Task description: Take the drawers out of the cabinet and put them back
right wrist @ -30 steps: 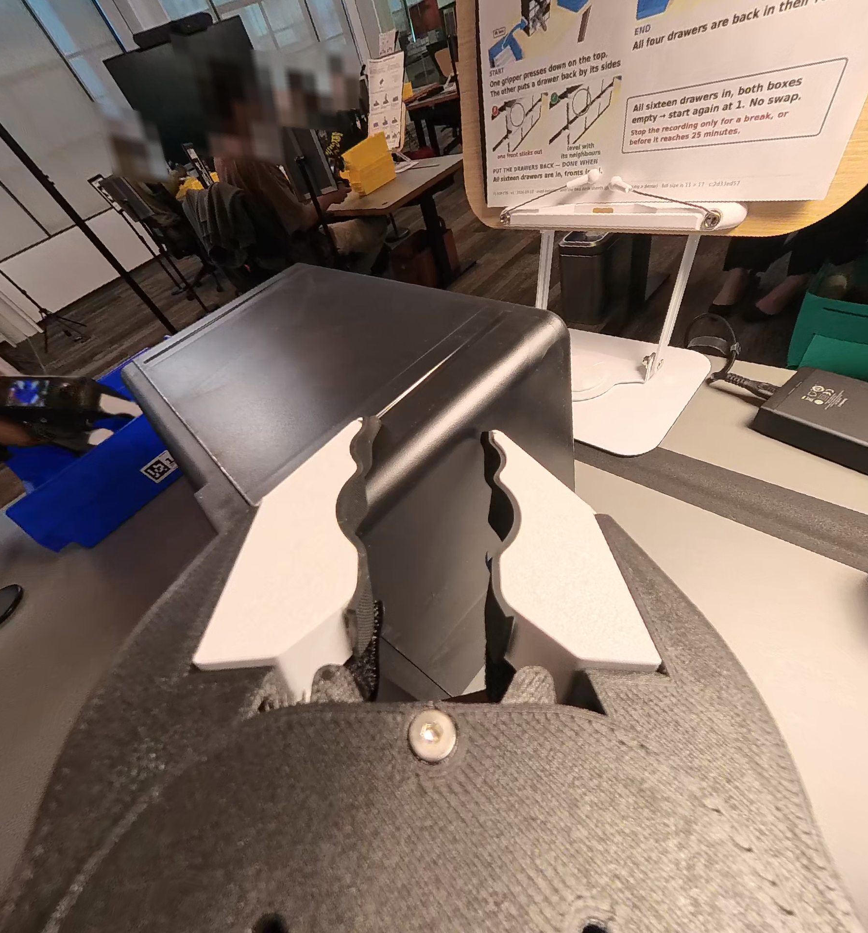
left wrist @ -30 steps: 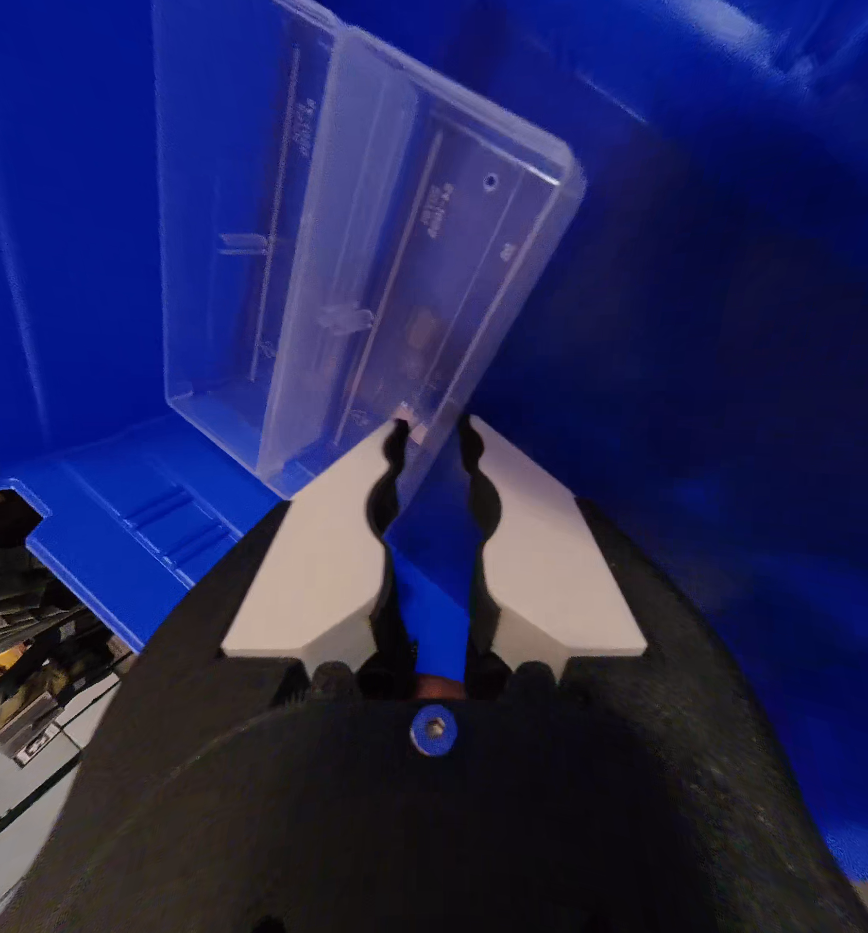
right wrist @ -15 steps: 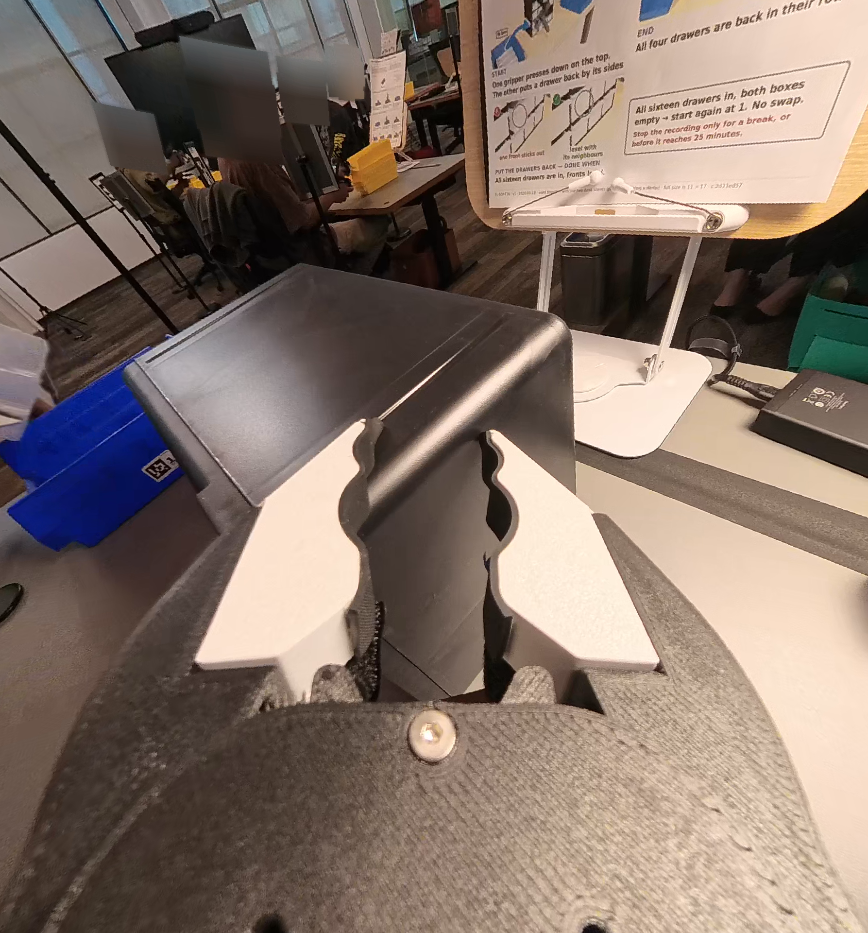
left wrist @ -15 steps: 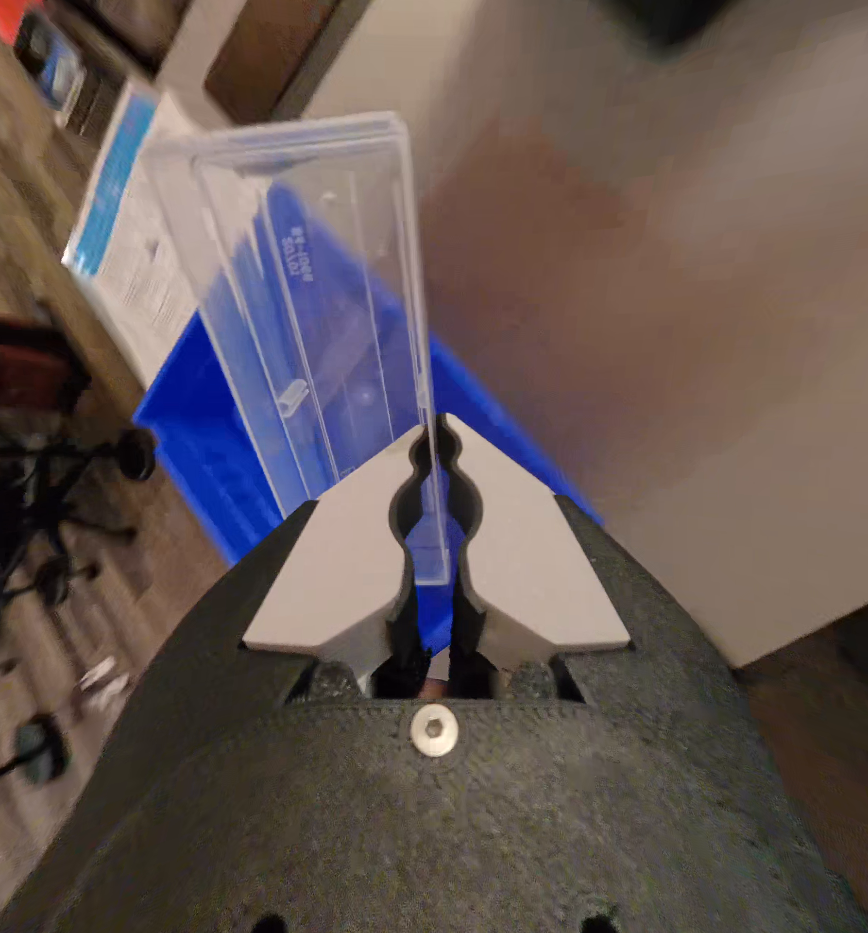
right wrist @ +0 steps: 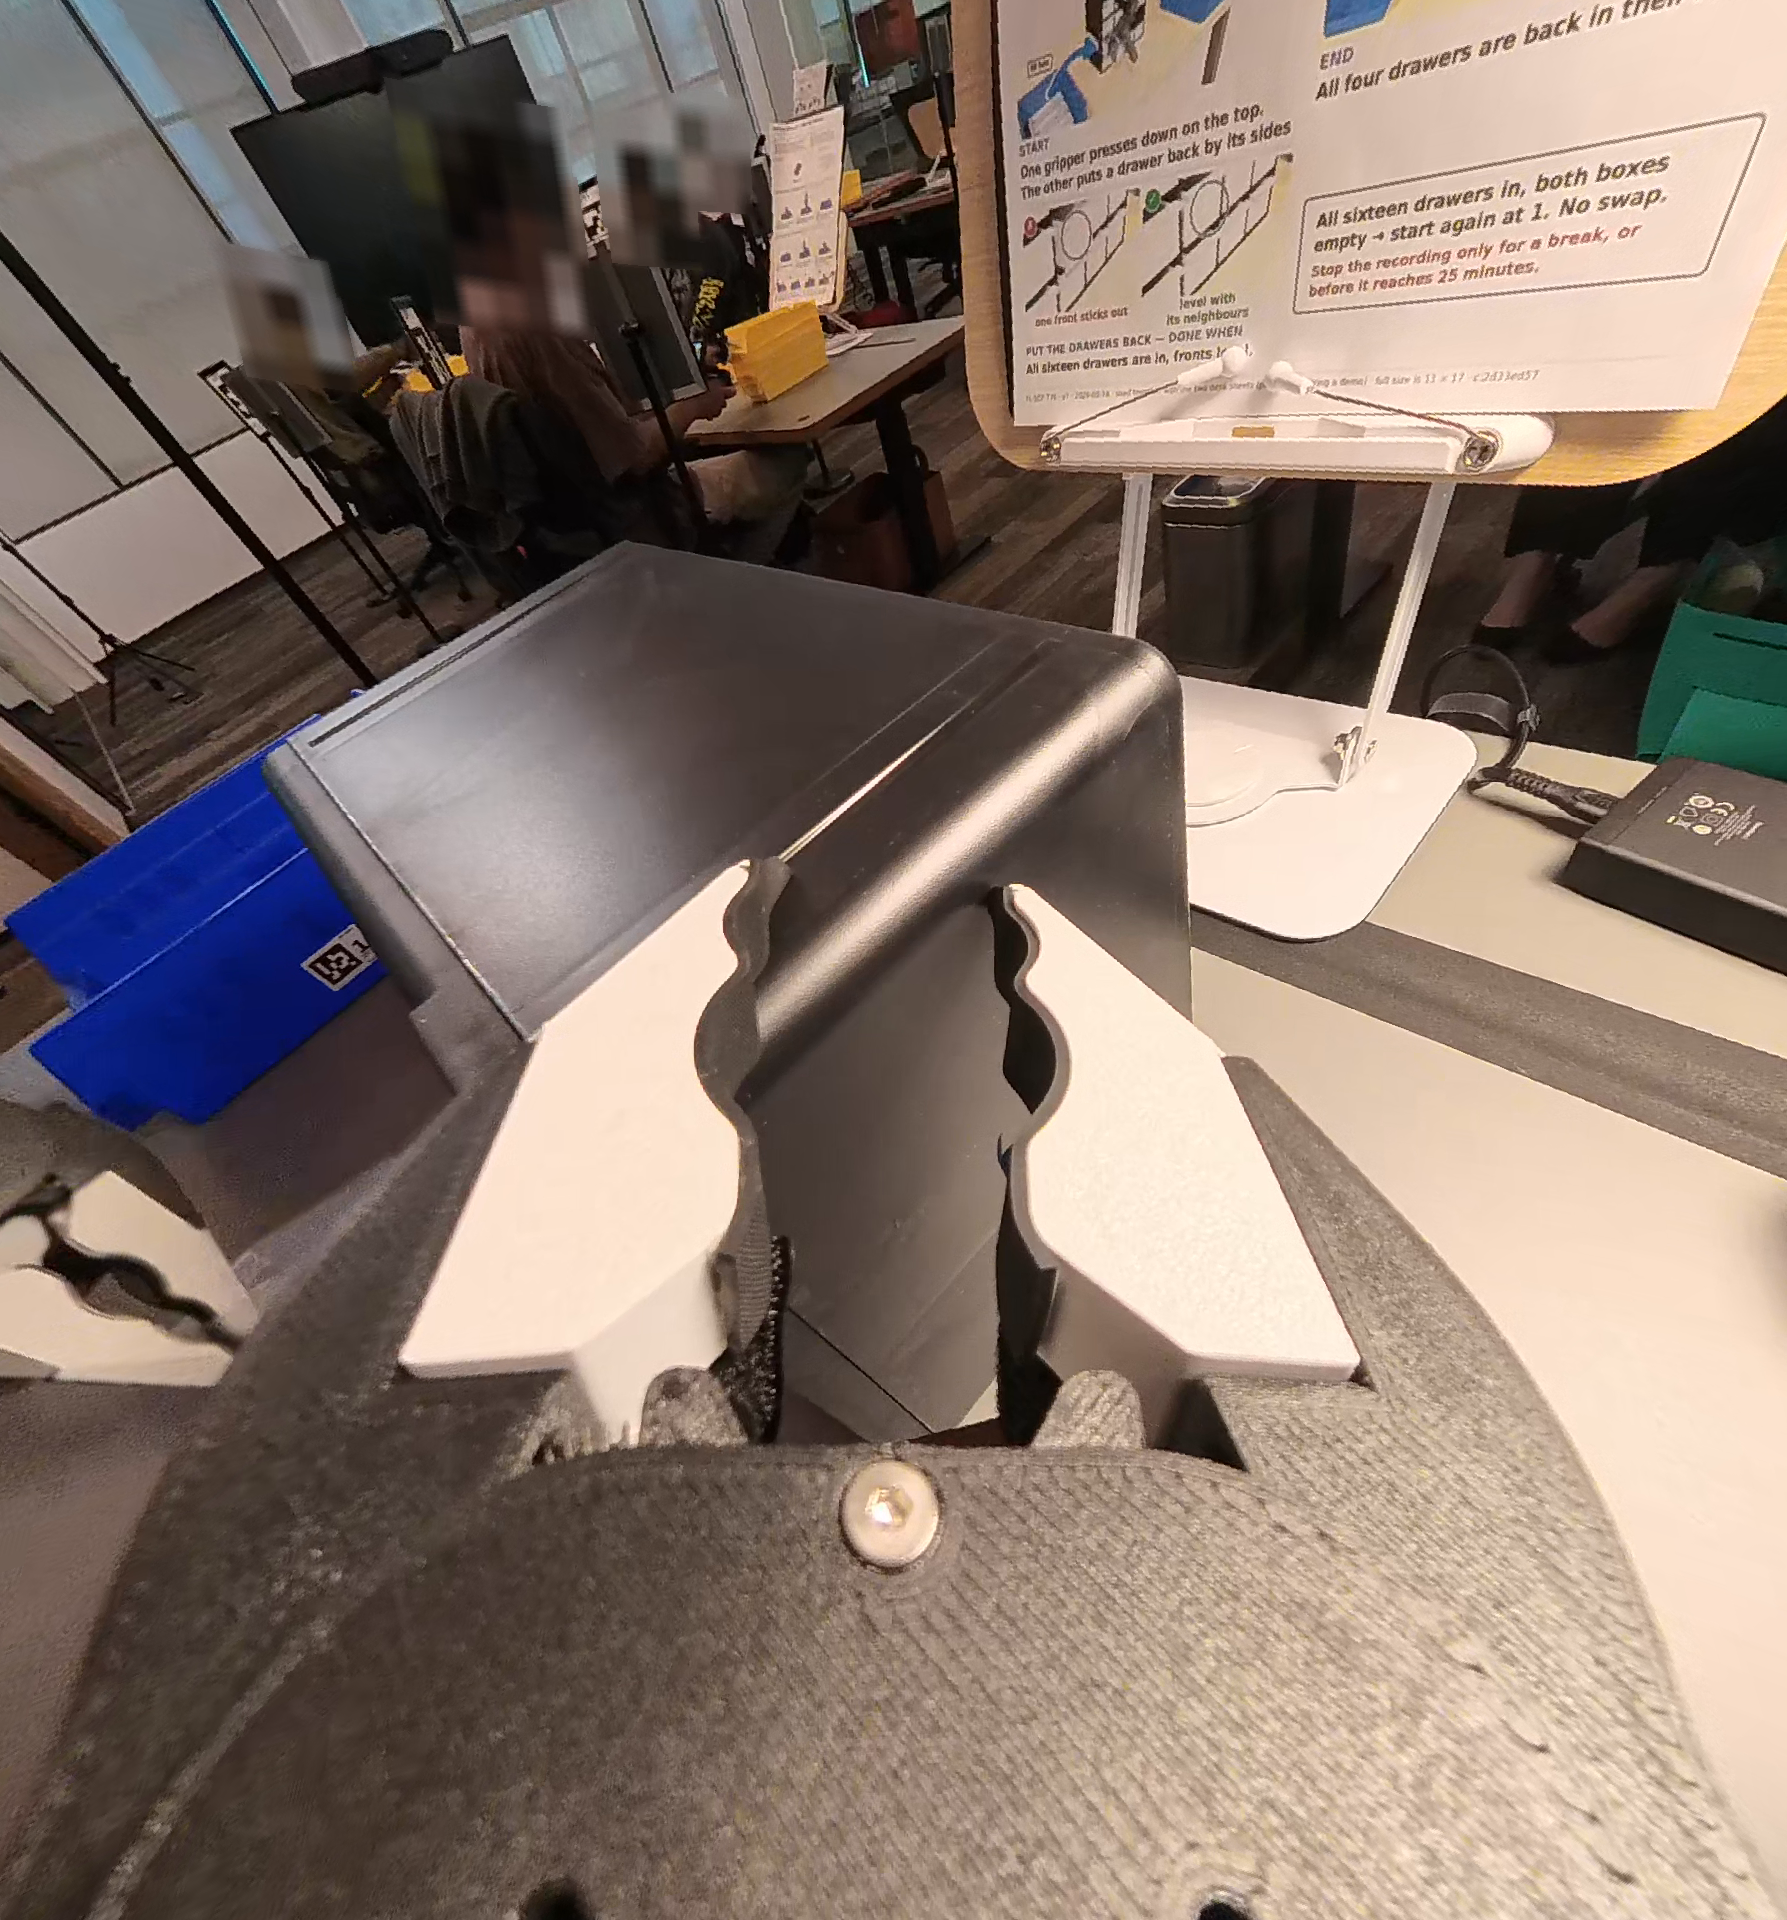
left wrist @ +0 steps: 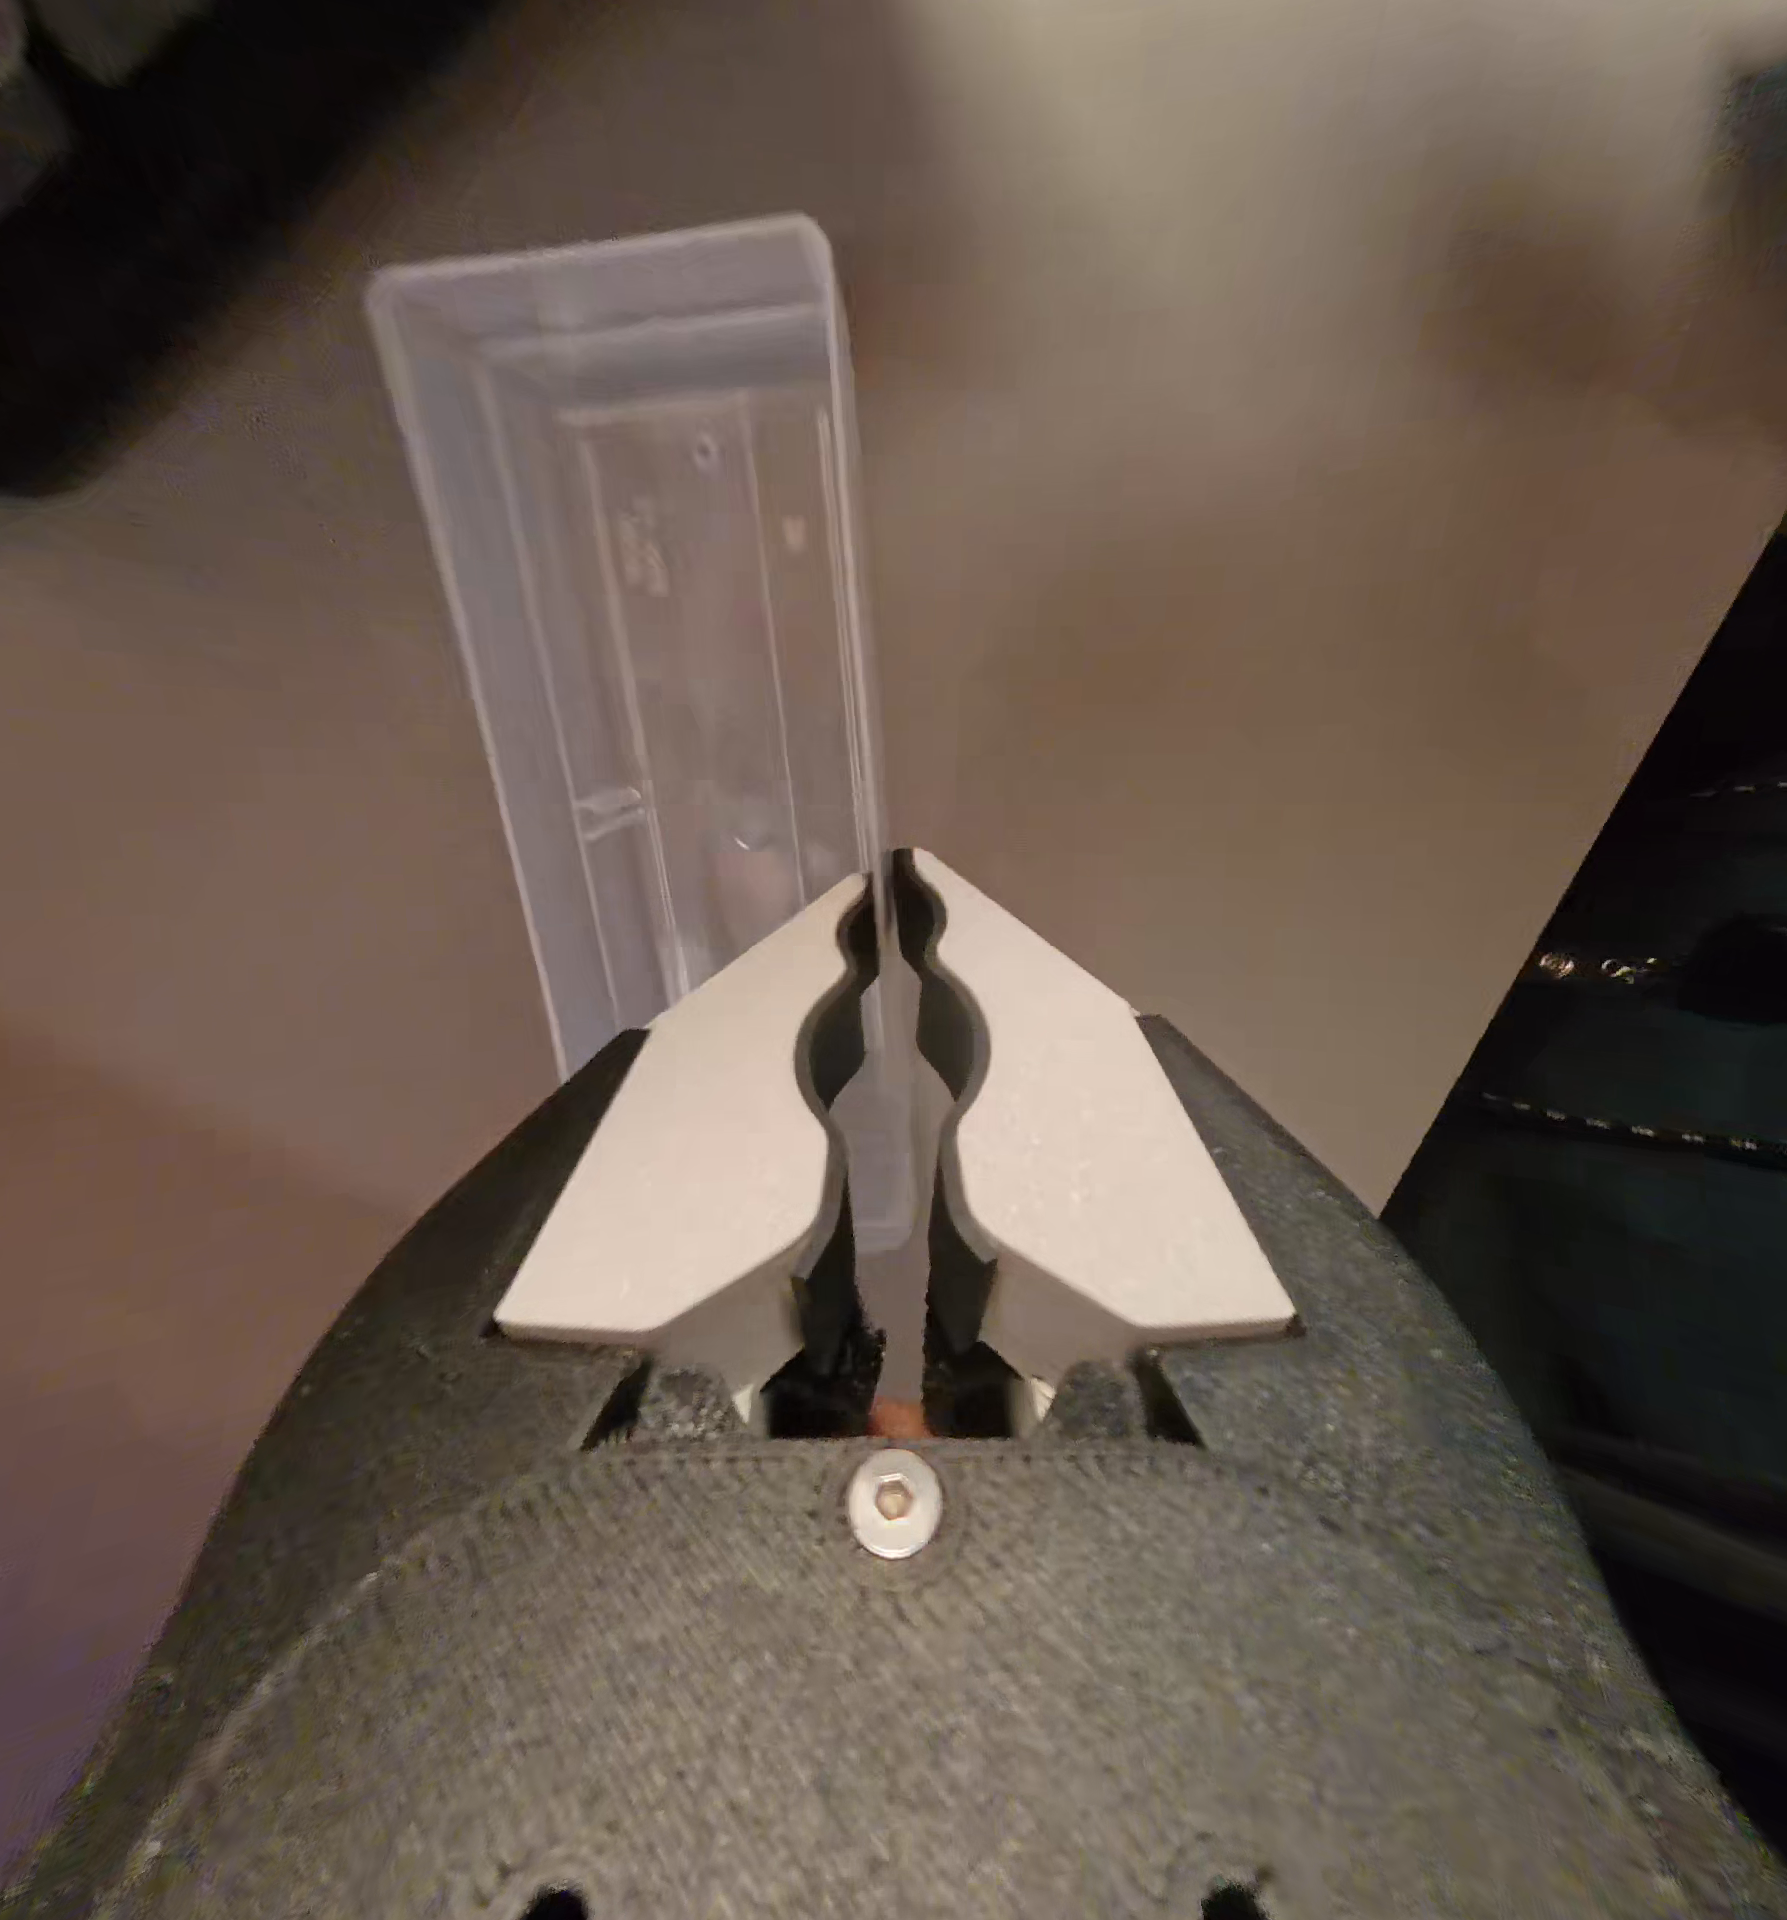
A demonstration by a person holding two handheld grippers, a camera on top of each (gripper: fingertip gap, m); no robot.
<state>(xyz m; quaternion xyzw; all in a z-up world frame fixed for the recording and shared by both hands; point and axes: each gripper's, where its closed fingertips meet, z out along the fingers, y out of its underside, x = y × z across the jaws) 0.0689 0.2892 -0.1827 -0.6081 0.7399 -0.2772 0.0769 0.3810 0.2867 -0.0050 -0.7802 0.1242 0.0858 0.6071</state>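
Grey table (right wrist: 1491, 1195) bears black cabinet (right wrist: 764, 748) under wide right gripper (right wrist: 878, 904); left gripper (left wrist: 894, 862) pinches clear drawer (left wrist: 640, 540).

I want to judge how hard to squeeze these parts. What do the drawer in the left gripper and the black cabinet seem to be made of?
Drawer: probably thin clear plastic, glossy; the surface behind shows through it, and moulded ribs are visible. Its side wall is pinched by the left gripper.
Cabinet: looks like moulded black plastic, satin; soft highlights along its rounded edge. Painted metal cannot be ruled out.

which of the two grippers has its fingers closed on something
The left gripper: its fingers pinch one wall of a clear plastic drawer. The right gripper is spread open over the black cabinet, gripping nothing.
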